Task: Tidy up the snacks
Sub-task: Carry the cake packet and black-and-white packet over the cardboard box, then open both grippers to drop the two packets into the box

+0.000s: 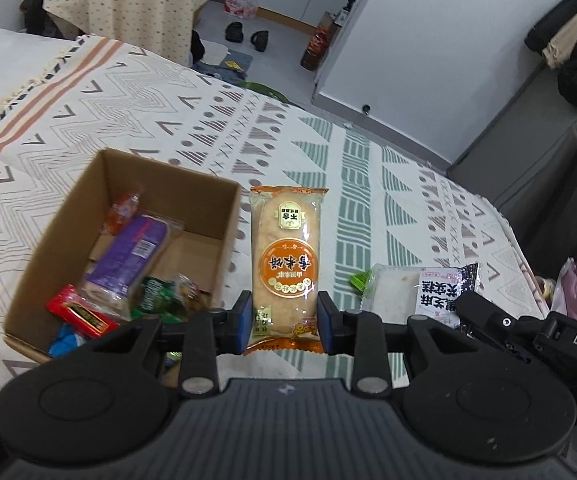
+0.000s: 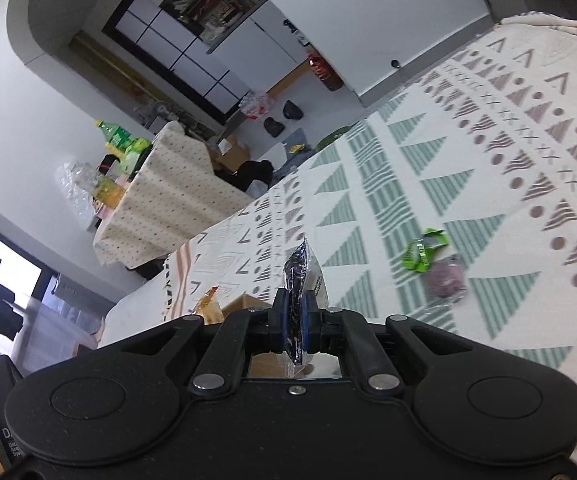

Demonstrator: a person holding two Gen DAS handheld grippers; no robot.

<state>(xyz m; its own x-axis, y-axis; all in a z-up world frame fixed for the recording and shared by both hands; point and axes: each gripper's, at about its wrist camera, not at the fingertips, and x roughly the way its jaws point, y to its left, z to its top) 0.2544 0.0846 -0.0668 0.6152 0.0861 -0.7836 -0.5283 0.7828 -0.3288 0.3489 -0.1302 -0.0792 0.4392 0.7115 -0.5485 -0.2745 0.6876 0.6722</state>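
Observation:
My left gripper (image 1: 284, 322) is shut on the near end of an orange rice-cracker packet (image 1: 284, 256), held just right of an open cardboard box (image 1: 208, 188). In the box lie a purple bread pack (image 1: 128, 256), a red wrapper (image 1: 80, 314) and several other small snacks. At the lower right of the left wrist view, the right gripper holds a clear packet with a black-and-white label (image 1: 420, 292). In the right wrist view my right gripper (image 2: 295, 322) is shut on that packet's dark edge (image 2: 298, 272), seen edge-on. A green-wrapped snack (image 2: 424, 254) lies loose on the bedspread.
Everything sits on a bed with a patterned white, green and brown cover (image 1: 328, 152). A green wrapper corner (image 1: 358, 280) peeks out beside the labelled packet. Beyond the bed are a cloth-draped table (image 2: 168, 184), shoes on the floor (image 1: 244, 34) and a white wall panel (image 1: 428, 40).

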